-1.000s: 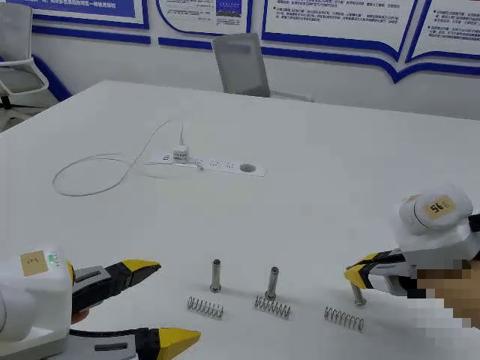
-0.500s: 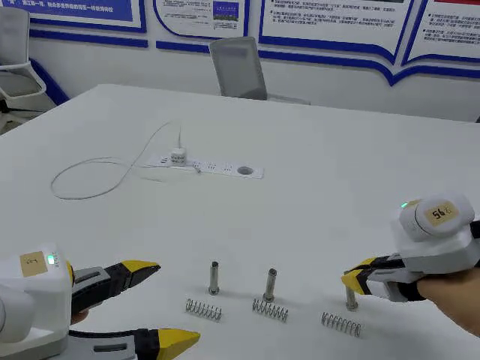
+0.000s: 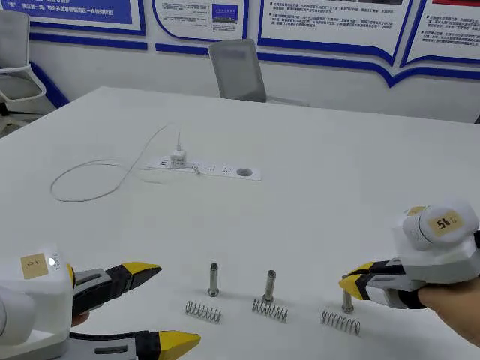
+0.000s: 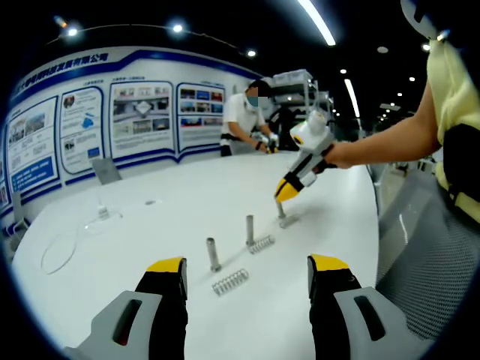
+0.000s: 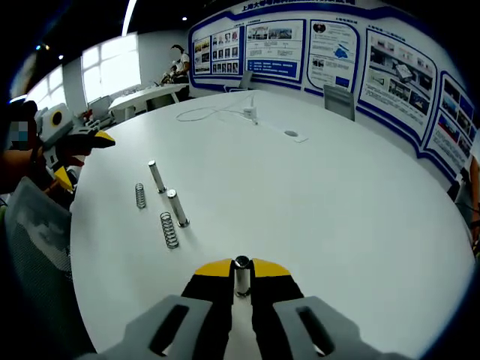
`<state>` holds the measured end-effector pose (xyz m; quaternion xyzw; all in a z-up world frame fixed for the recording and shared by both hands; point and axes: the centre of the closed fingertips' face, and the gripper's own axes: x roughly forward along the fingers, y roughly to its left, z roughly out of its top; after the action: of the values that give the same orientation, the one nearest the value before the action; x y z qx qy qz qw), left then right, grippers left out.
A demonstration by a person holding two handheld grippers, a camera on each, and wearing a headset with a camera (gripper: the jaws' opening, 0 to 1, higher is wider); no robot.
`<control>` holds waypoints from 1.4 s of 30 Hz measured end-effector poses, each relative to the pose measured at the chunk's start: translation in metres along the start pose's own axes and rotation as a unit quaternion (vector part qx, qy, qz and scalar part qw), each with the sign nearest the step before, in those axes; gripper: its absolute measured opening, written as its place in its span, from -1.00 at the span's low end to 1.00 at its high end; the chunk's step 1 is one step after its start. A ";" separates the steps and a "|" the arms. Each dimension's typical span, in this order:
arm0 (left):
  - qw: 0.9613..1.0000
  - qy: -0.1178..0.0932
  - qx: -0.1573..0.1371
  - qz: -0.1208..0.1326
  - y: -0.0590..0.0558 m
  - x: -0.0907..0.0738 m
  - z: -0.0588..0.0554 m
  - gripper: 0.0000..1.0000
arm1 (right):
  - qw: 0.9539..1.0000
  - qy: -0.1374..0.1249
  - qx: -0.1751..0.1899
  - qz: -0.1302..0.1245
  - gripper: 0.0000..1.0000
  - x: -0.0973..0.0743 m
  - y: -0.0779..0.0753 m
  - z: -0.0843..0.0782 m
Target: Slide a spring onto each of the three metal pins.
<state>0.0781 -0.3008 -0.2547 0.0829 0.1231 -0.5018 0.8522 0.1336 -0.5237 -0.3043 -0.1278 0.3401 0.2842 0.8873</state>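
3 pins: short silver metal pins, upright in a row, all bare: left pin, middle pin, right pin.
3 springs: small coiled steel-wire springs, each lying flat just in front of its pin: left spring, middle spring, right spring.
Left gripper: black body, yellow tips; jaws wide apart, empty, left of the row.
Right gripper: same type; jaws closed on the top of the right pin.
Step in hand: judged as steadying the right pin; 0 of 3 springs fitted.
Next move: likely take 1 spring by its side, align its bore with a pin top, slide it down; a spring may roll or compress.
Surface: smooth white round tabletop; corded white power strip well apart from the pins.
Room: grey office chair; blue-bordered wall posters.
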 end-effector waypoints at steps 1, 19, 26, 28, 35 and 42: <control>1.000 0.000 0.000 0.000 0.000 0.000 0.000 0.33 | 1.000 -0.002 -0.001 0.000 -0.82 0.000 0.000 0.000; 1.000 0.002 0.002 -0.004 -0.005 0.001 0.001 0.32 | 1.000 -0.011 -0.003 0.008 -0.81 -0.005 0.005 -0.004; 1.000 0.002 0.002 -0.005 -0.006 0.002 0.001 0.32 | 1.000 -0.013 -0.006 0.007 -0.81 -0.005 0.006 -0.004; 1.000 0.002 0.002 -0.005 -0.006 0.002 0.001 0.32 | 1.000 -0.017 -0.006 0.007 -0.80 -0.006 0.006 -0.002; 1.000 0.003 0.002 -0.008 -0.006 0.003 -0.002 0.32 | 1.000 -0.020 -0.006 0.006 -0.77 -0.008 0.006 -0.004; 1.000 0.003 0.002 -0.010 -0.006 0.004 -0.002 0.32 | 1.000 -0.024 -0.004 0.002 -0.73 -0.012 0.003 -0.005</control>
<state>0.0743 -0.3065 -0.2576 0.0851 0.1253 -0.5106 0.8464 0.1216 -0.5285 -0.2997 -0.1242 0.3173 0.2904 0.8942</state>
